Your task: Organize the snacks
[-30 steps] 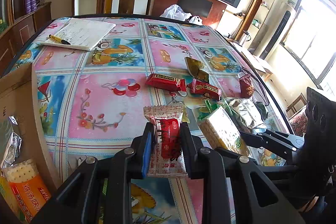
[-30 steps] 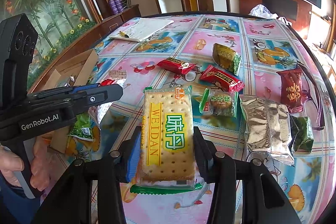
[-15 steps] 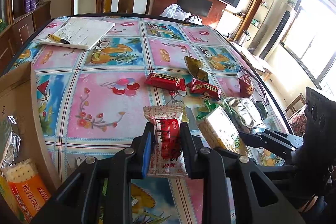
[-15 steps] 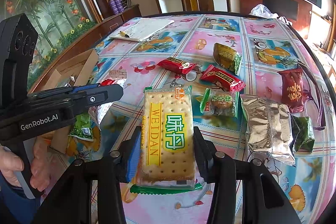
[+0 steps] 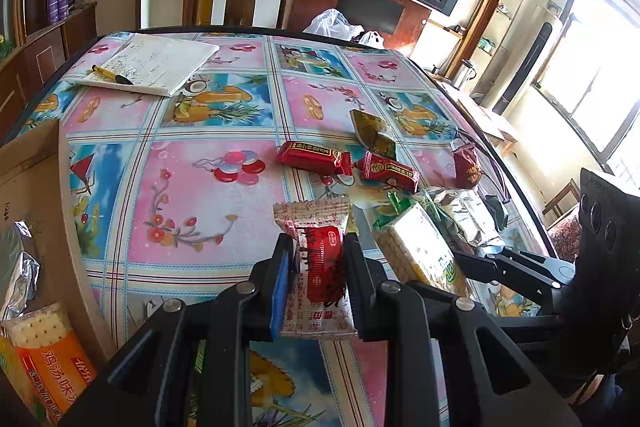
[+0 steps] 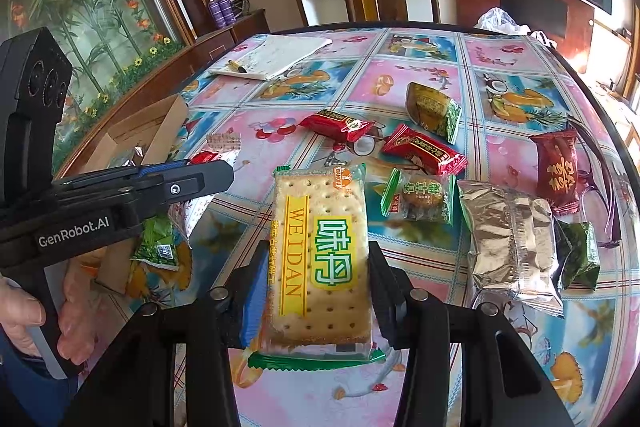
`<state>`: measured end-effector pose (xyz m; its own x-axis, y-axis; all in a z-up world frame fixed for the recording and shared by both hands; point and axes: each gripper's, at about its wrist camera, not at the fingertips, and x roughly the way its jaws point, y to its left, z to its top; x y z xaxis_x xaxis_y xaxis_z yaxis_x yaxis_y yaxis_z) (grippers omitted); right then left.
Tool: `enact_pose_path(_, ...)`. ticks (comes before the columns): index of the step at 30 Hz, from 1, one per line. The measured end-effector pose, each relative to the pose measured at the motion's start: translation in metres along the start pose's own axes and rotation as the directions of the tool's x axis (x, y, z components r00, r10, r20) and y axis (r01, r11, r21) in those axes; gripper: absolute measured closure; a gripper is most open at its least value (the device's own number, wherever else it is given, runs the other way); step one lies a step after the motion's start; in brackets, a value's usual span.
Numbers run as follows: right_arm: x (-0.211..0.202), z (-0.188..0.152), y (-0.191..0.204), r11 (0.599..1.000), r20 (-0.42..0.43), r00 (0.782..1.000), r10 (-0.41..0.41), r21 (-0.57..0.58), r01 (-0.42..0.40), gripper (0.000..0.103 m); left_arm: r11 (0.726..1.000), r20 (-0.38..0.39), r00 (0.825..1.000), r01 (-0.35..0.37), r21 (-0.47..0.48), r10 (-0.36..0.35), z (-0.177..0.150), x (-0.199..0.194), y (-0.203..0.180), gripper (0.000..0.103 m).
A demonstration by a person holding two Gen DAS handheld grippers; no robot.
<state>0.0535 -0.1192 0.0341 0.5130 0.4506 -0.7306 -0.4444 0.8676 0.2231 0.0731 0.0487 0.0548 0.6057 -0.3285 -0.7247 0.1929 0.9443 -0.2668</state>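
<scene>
Holding now: two snacks are off the worktop (image 6: 500,379), one in each gripper, neither yet put away.
Cracker pack: the green-and-yellow cracker pack (image 6: 320,259) sits lengthwise in the right gripper (image 6: 318,291), whose jaws pinch it by its long edges, above the near part of the worktop.
Red-and-white packet: the left gripper (image 5: 318,287) has its jaws pressed in close on a slim red-and-white packet (image 5: 318,267), just left of the cracker pack.
Cardboard box: the cardboard box (image 5: 36,195) lies beyond the left gripper, farther left of the cracker pack; it already holds an orange noodle-style pack (image 5: 52,355) and something foil (image 5: 22,267), so some sorting looks done.
Still loose: beyond the cracker pack lie two red packets (image 6: 338,125) (image 6: 424,151) and an olive-green pouch (image 6: 434,107); just to its right a small green cake packet (image 6: 420,197), then a silver foil bag (image 6: 512,239), a dark green packet (image 6: 580,255) and a dark red pouch (image 6: 558,171).
Progress: I judge it roughly midway, with seven loose and two in hand.
Not snacks: a notepad (image 5: 156,63) with a pen (image 5: 112,75) lies far behind the cracker pack.
Hidden: most of the box's inside is cut off by the left view's edge, and in the right view the left gripper's body covers it; the green wrapper (image 6: 158,247) under that body may be in the box or beside it, I cannot tell.
Hard to read: glare washes out the cracker pack's face in the left view.
</scene>
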Motion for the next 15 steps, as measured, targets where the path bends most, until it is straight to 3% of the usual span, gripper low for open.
enact_pose_path(8,-0.002,0.001,-0.001,1.000,0.012,1.000,0.001,0.001,-0.001,0.054,0.998,0.015,0.999,0.037,-0.053,-0.036,0.002,-0.007,0.007,0.079)
enact_pose_path(15,-0.006,0.002,0.000,1.000,0.028,0.999,0.018,0.023,-0.019,0.054,0.993,0.104,0.994,0.052,-0.102,-0.041,-0.002,-0.049,0.018,0.079)
